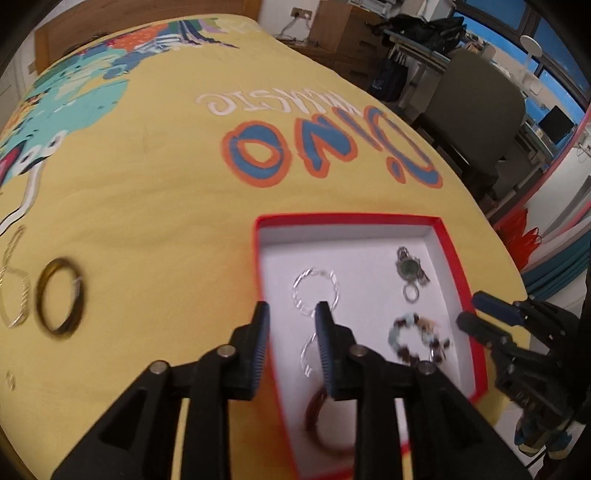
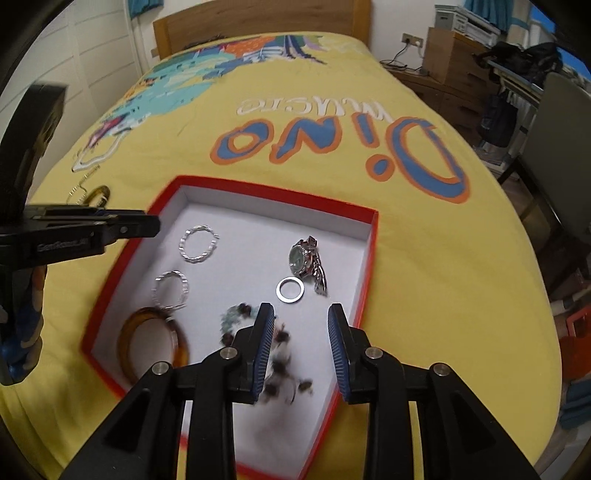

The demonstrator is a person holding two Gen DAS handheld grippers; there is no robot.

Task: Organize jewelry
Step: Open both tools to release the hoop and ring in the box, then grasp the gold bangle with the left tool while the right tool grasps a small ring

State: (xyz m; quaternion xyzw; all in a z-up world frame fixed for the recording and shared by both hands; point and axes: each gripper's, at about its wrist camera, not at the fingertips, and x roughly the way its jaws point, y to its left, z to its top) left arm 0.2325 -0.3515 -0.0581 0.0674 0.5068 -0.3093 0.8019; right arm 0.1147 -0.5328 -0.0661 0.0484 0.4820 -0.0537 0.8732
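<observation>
A red-rimmed white box [image 1: 347, 218] [image 2: 373, 236] lies on the yellow bedspread. It holds two silver bangles [image 2: 198, 243], an amber bangle [image 2: 155, 343], a beaded bracelet [image 2: 280, 354], a watch [image 2: 306, 258] and a silver ring [image 2: 290, 290]. My left gripper [image 1: 291, 310] is open and empty over the box's left rim. My right gripper [image 2: 301, 314] is open and empty over the box's near right part, above the beaded bracelet. A dark amber bangle [image 1: 59, 297] and a gold chain [image 1: 14, 280] lie on the bedspread left of the box.
The bed has a wooden headboard [image 2: 258, 22] at the far end. A grey chair [image 1: 476, 107], a desk with bags [image 1: 424, 29] and wooden drawers [image 2: 454, 74] stand to the right of the bed.
</observation>
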